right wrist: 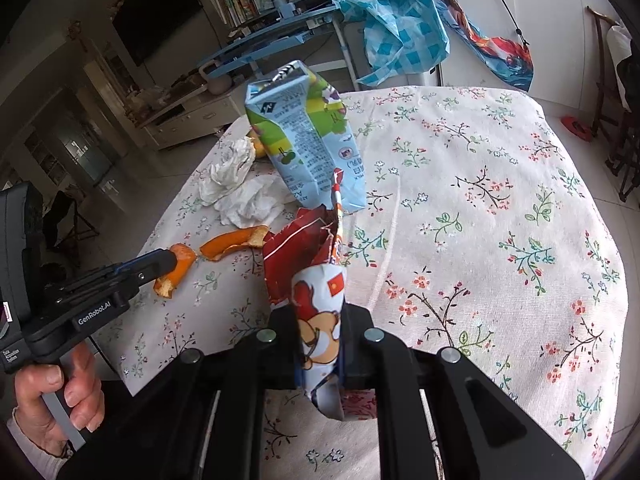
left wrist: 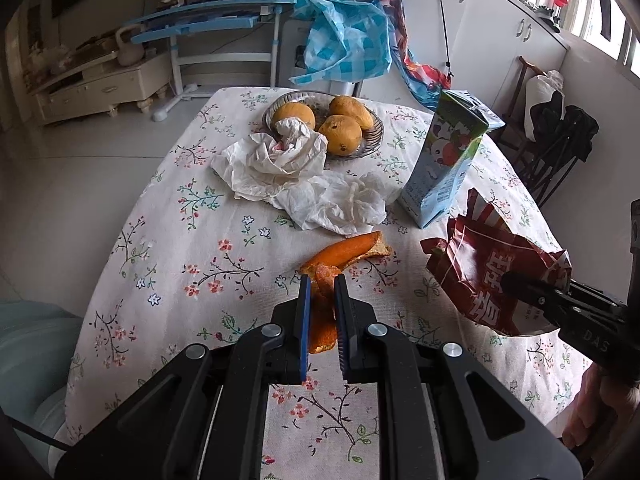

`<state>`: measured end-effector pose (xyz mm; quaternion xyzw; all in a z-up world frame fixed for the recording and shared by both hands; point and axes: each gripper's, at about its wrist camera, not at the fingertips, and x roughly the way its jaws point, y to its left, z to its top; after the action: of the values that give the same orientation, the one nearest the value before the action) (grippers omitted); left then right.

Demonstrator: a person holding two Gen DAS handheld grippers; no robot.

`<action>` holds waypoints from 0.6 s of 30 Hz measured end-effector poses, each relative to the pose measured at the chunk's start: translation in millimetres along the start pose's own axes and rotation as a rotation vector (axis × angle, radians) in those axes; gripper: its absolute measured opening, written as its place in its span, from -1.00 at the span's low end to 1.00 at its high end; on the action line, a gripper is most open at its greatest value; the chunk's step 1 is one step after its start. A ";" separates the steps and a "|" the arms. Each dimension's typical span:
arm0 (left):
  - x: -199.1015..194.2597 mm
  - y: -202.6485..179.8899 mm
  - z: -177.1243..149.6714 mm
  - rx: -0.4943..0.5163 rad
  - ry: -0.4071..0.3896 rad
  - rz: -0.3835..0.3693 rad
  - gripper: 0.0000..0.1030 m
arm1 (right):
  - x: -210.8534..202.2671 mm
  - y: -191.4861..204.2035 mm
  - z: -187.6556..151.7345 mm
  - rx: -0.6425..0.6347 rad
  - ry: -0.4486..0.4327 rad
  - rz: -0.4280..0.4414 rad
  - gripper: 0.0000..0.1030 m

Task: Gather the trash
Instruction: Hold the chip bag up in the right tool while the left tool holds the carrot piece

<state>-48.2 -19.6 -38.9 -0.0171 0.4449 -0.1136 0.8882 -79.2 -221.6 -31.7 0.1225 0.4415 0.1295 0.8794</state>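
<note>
My left gripper (left wrist: 322,280) is shut on an orange peel strip (left wrist: 325,316), held just above the floral tablecloth (left wrist: 168,248); it also shows in the right wrist view (right wrist: 174,258) gripping the peel (right wrist: 176,274). A second orange peel (left wrist: 352,250) lies just beyond it on the cloth. My right gripper (right wrist: 320,312) is shut on a red snack bag (right wrist: 316,292), lifted off the table; the bag also shows in the left wrist view (left wrist: 492,276). Crumpled white tissues (left wrist: 288,172) and an upright milk carton (left wrist: 444,164) stand farther back.
A glass dish (left wrist: 374,136) holding three mangoes (left wrist: 342,134) sits at the table's far end. A blue checked bag (left wrist: 344,36) hangs over a blue desk (left wrist: 212,16) behind the table. White cabinets (left wrist: 500,40) stand at the right.
</note>
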 end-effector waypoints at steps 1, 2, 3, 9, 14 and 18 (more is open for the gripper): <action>-0.6 -0.6 -0.6 0.001 -0.002 0.000 -0.78 | -1.0 1.2 -0.4 -0.002 -0.001 0.000 -0.76; -1.5 -1.0 -1.0 0.002 -0.003 -0.001 -0.78 | -2.0 2.1 -0.5 -0.004 -0.003 0.001 -0.76; -2.0 -1.6 -1.3 0.002 -0.004 -0.002 -0.78 | -3.2 2.7 -0.7 -0.006 -0.005 0.001 -0.76; -4.0 -5.5 -3.6 0.014 -0.010 -0.001 -0.78 | -7.6 4.4 -2.2 -0.012 -0.011 0.000 -0.76; -5.0 -8.3 -4.2 0.025 -0.016 0.002 -0.78 | -7.9 5.9 -2.1 -0.019 -0.012 0.000 -0.76; -5.7 -9.0 -4.0 0.028 -0.018 0.005 -0.78 | -7.5 6.7 -2.0 -0.020 -0.013 0.003 -0.76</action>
<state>-56.4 -26.8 -35.7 -0.0047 0.4351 -0.1176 0.8927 -86.0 -217.6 -25.0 0.1151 0.4344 0.1346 0.8831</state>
